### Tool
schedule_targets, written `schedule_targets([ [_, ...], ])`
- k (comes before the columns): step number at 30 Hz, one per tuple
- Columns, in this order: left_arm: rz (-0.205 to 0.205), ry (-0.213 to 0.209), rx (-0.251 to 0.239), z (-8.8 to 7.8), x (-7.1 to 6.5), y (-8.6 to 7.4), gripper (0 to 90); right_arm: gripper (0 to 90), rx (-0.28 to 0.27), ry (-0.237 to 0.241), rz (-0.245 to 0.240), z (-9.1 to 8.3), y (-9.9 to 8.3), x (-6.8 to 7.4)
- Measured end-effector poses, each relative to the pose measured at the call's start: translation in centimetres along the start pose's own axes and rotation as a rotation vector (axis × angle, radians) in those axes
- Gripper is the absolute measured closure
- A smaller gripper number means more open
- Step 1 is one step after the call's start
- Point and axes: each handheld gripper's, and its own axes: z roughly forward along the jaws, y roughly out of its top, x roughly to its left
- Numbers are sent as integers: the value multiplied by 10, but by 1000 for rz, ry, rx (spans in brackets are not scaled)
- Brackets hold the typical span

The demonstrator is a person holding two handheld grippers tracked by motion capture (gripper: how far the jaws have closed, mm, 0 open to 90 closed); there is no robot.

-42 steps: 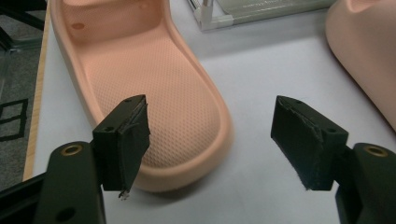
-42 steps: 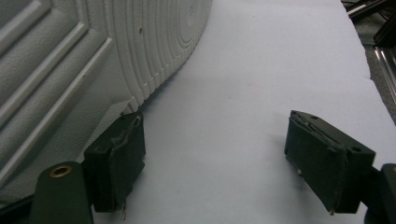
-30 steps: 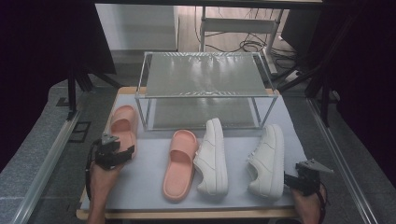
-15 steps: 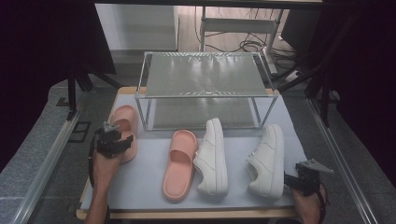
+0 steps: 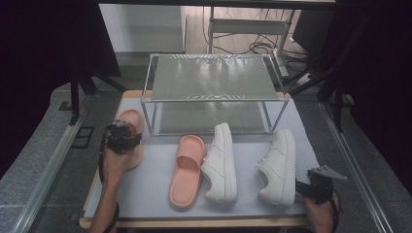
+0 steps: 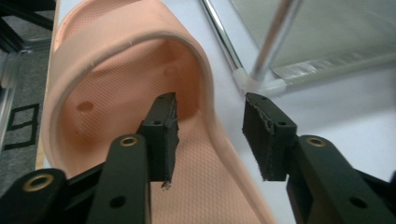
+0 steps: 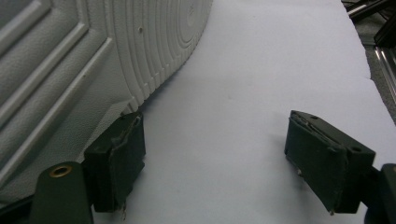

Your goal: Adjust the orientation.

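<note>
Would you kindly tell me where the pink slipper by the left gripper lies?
In the high view, the pink slipper lies at the table's left edge, beside the rack's front left leg.

The left tool point(image 6: 210, 135) straddles the right side wall of a pink slipper point(image 6: 116, 88): one black jaw stands inside the slipper over its textured footbed, the other outside over the pale table point(image 6: 345, 98). The jaws have just been closing, with the slipper's rim between them; a gap remains between the outer pad and the rim. Farther off to the right, the metal leg of a shoe rack point(image 6: 273, 39) meets a white corner joint, with a grey shelf panel behind it.
</note>
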Motion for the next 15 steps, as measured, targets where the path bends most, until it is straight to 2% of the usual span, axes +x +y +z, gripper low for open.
schedule_targets([
  [7, -22, 7, 6, 10, 0, 10, 624, 201, 0, 0, 0, 0, 0, 0],
  [15, -36, 44, 6, 16, 2, 18, 675, 201, 0, 0, 0, 0, 0, 0],
])
